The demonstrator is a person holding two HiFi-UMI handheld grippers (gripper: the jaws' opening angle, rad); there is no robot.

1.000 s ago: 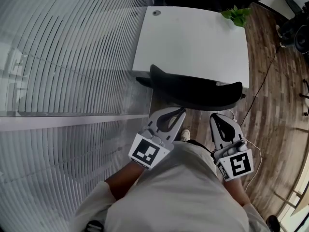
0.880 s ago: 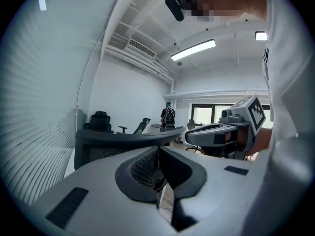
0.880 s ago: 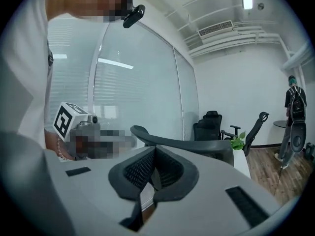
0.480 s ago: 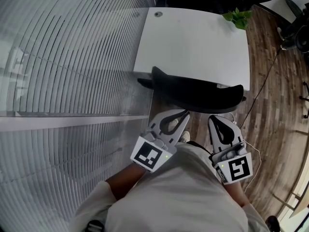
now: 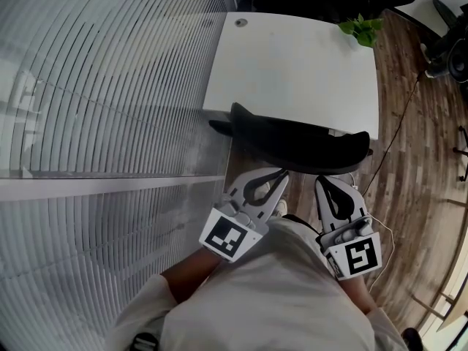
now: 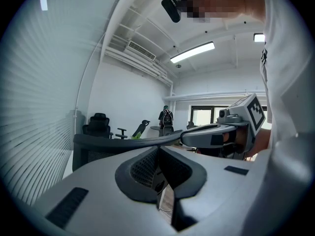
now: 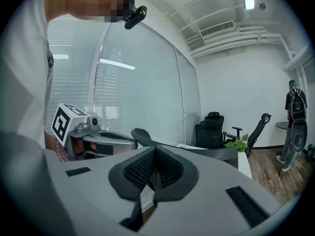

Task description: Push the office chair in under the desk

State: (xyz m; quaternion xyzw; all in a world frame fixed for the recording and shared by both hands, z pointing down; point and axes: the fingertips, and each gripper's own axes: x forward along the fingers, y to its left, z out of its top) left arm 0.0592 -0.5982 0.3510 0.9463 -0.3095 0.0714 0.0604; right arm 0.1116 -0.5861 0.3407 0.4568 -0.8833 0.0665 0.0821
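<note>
Top [image 5: 270, 298]: pale beige, long sleeves | left gripper [image 5: 280, 175], right gripper [image 5: 325, 181]: grey, black-padded fingers [image 5: 257, 189], black-white marker cubes [image 5: 232, 238]

An office: a white desk [image 5: 292, 57] with a black office chair [image 5: 300, 139] beside a blind-covered glass wall [image 5: 102, 86], more black chairs [image 7: 211, 129] further back, a strip light [image 6: 192, 52] overhead

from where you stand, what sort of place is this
An office, most likely: a white desk with a black office chair at it, a glass partition with blinds alongside, and more office chairs by the far wall.
</note>
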